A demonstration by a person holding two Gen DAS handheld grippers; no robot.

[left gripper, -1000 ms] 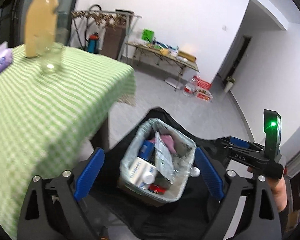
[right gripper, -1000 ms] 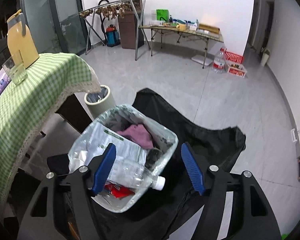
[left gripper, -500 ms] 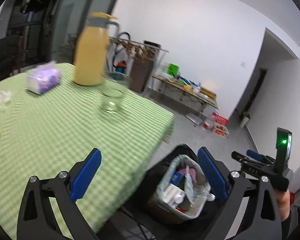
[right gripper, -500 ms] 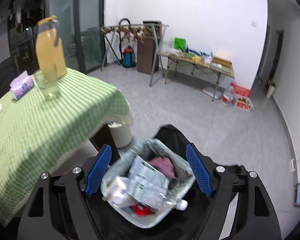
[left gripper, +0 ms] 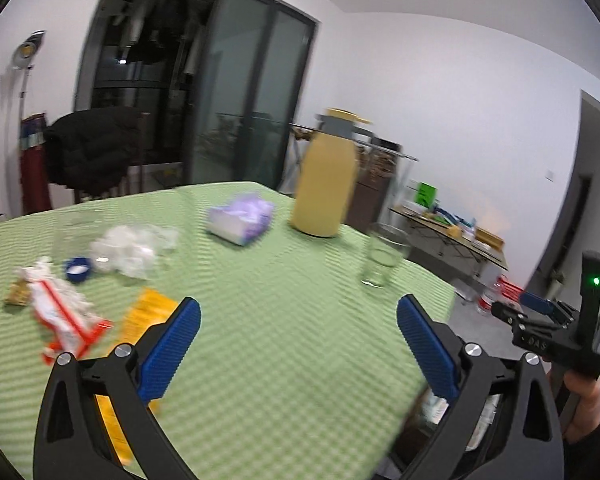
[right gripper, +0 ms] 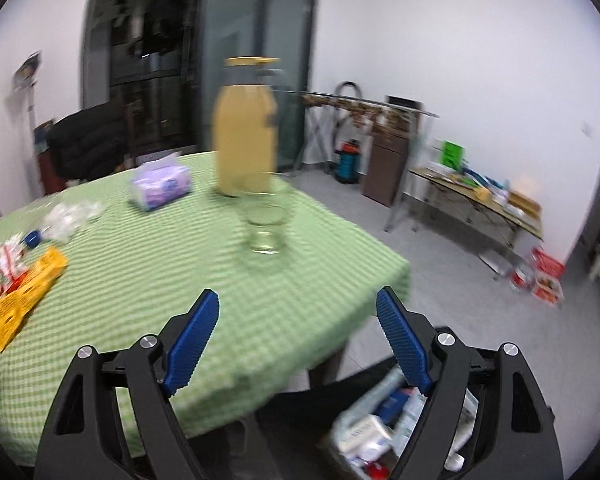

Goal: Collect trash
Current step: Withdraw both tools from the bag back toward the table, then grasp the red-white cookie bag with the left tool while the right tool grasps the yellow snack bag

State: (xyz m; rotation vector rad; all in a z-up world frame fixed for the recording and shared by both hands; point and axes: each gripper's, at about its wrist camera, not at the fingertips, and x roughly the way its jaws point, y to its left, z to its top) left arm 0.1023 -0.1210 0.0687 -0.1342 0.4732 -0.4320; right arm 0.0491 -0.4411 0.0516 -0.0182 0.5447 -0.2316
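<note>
Both empty, the left tool (left gripper: 298,328) gapes wide and the right tool (right gripper: 298,330) is opening over the green checked surface (left gripper: 284,320), so fetching comes next: reach for the orange flat wrapper (left gripper: 148,314) at ten o'clock

White walls (right gripper: 480,40) are catching soft light, and grey floor tiles (right gripper: 440,264) are stretching to the far right. A dark glass sliding door (right gripper: 204,60) is standing at the far left, with a folding table (right gripper: 480,200) sitting against the right wall.

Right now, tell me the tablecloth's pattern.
Green-and-white check on the tablecloth, clearest in the right wrist view.
</note>
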